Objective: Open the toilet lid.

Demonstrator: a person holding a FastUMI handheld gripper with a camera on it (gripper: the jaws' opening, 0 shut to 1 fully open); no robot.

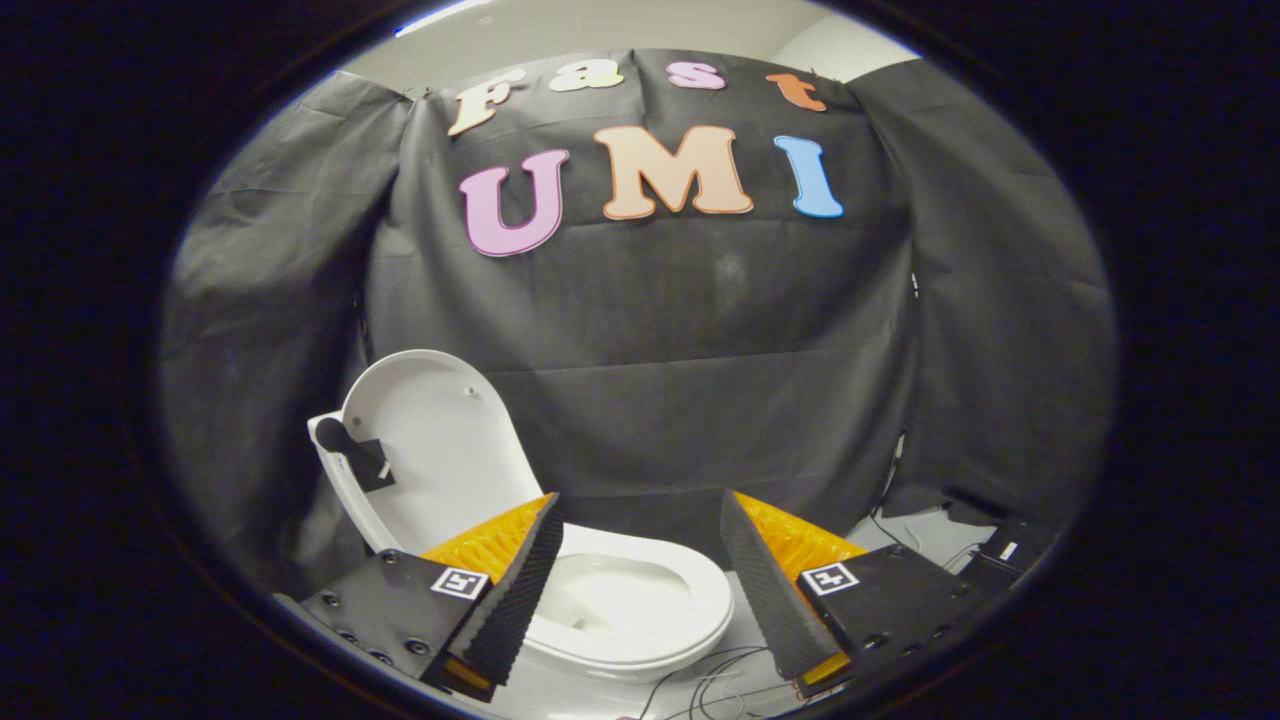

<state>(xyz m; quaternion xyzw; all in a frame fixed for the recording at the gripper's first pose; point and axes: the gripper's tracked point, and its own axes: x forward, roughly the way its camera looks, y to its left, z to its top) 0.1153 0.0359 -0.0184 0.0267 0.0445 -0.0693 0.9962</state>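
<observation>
Gripper view looks across the booth: the toilet lid (pixel 435 440) stands upright, leaning back toward the black cloth wall (pixel 700 350) behind it, so the bowl and the seat (pixel 640 610) lie uncovered below. I judge that the lid is already open and rests past its balance point, which is why it stays up without support. A small dark tab (pixel 362 458) sits on the lid's left edge, probably as a grasping handle. The gripper (pixel 640 560) hangs above the seat with its two fingers spread wide apart; nothing is between them and they touch neither the lid nor the seat. The lid is beyond the left finger, well apart from it. Some thin cables (pixel 720 680) lie on the floor near the bowl.
</observation>
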